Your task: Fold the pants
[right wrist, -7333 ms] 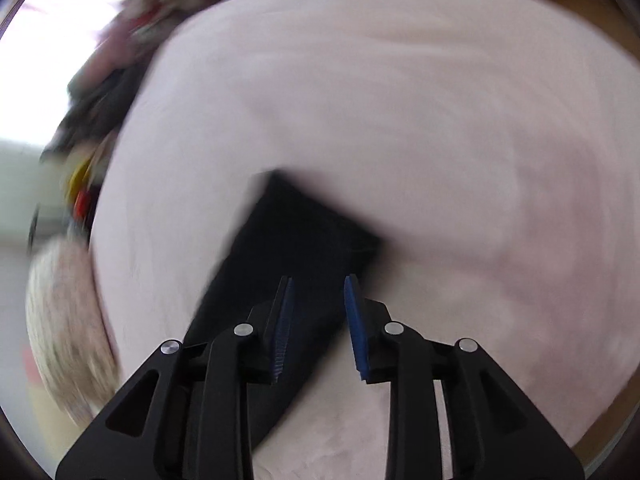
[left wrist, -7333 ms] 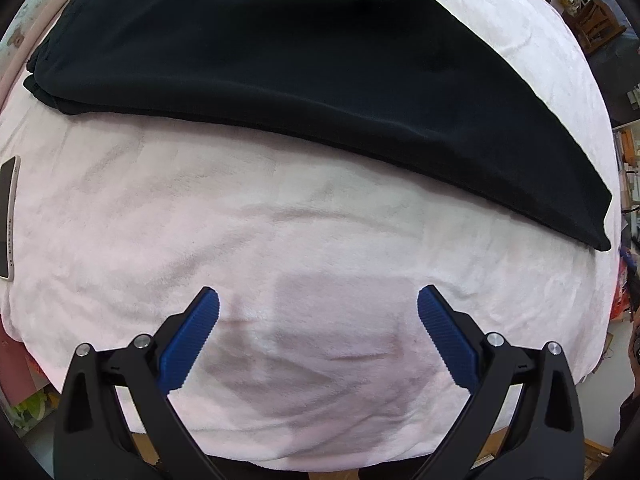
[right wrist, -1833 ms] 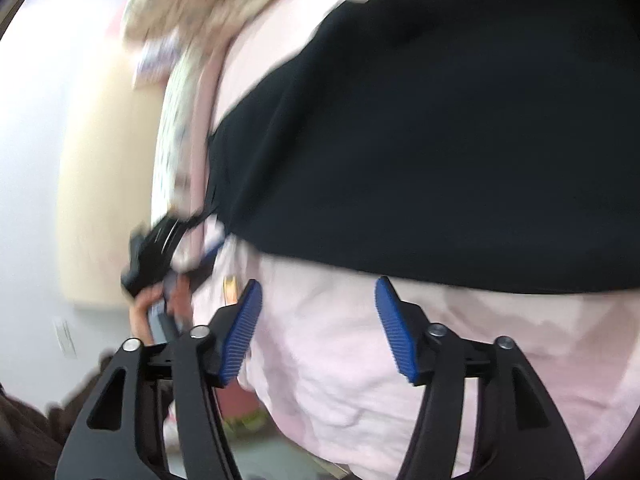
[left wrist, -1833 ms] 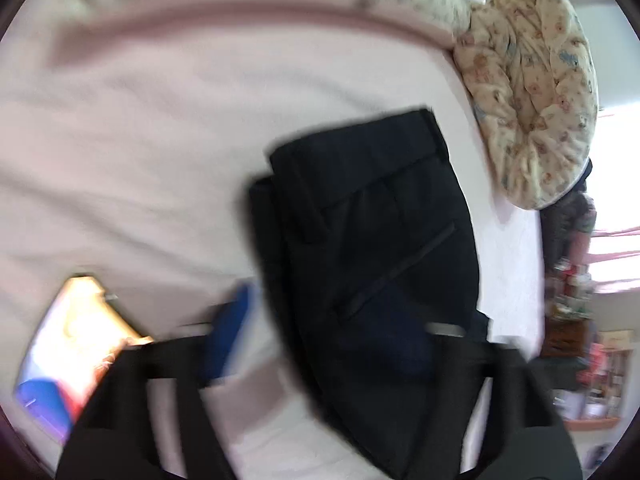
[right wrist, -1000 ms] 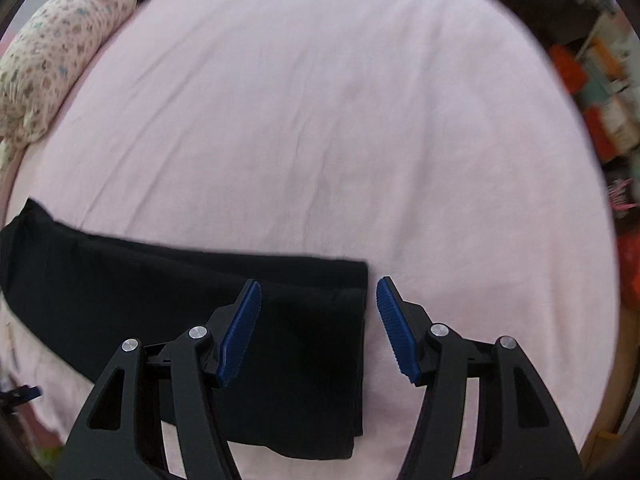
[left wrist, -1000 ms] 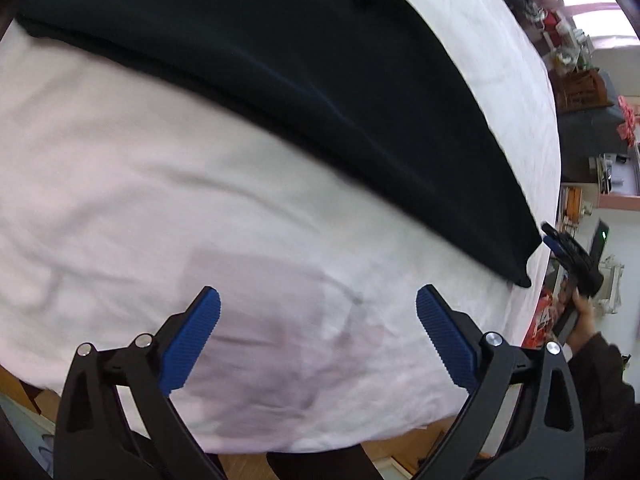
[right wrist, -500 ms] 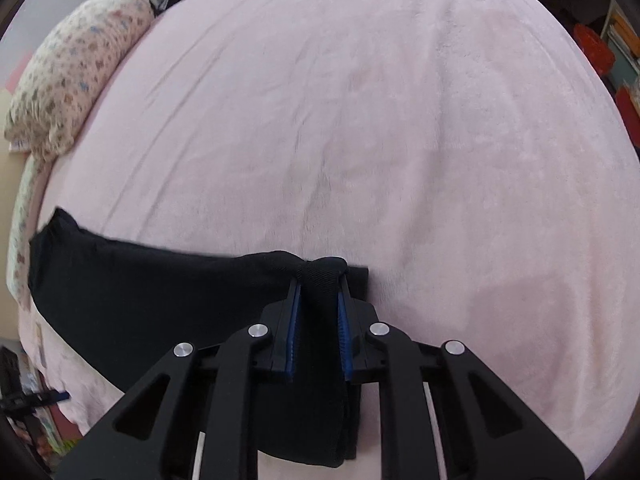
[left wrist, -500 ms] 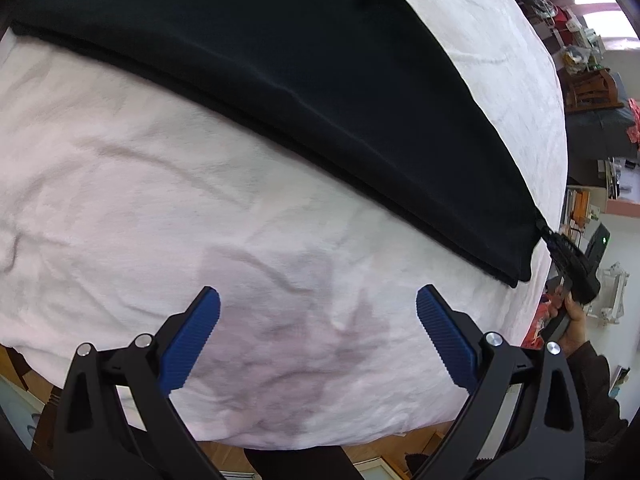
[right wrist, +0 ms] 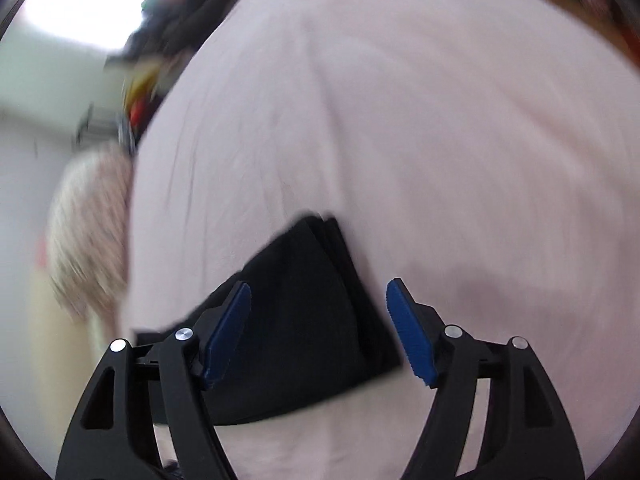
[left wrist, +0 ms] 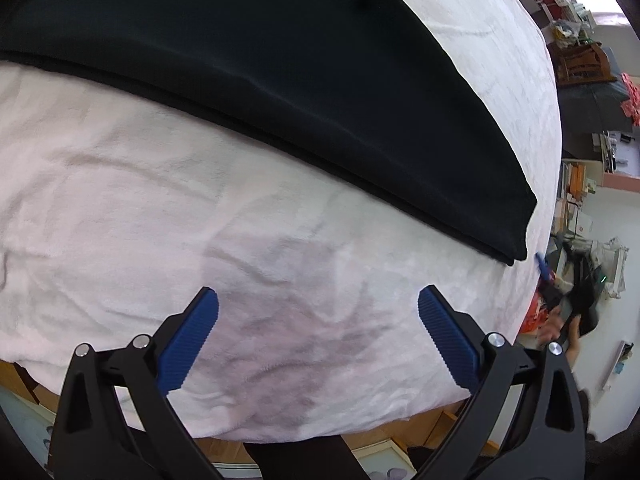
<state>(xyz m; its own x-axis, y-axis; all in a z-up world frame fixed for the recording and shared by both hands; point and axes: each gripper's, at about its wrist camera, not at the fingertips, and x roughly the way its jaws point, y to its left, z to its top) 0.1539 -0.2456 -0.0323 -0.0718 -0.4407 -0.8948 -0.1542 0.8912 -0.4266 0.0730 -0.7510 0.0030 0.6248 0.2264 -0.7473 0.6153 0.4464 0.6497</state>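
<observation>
The black pants (left wrist: 260, 80) lie flat on the pale pink blanket (left wrist: 120, 200), legs stacked, running from upper left to a hem at the right. My left gripper (left wrist: 318, 328) is open and empty over bare blanket, well short of the pants' near edge. In the blurred right wrist view the hem end of the pants (right wrist: 304, 300) lies between and behind my right gripper's (right wrist: 318, 332) open blue pads; the jaws stand wide apart and hold nothing. The other hand and gripper (left wrist: 560, 292) show at the bed's right edge.
The bed's near edge and wooden frame (left wrist: 400, 436) sit below the left gripper. Cluttered shelves and furniture (left wrist: 580, 64) stand beyond the bed at right. A floral pillow (right wrist: 88, 232) lies at the left in the right wrist view.
My right gripper was shut on the pants' hem half a second ago; it has let go, opened wide and swung. The left gripper stayed open and hardly moved.
</observation>
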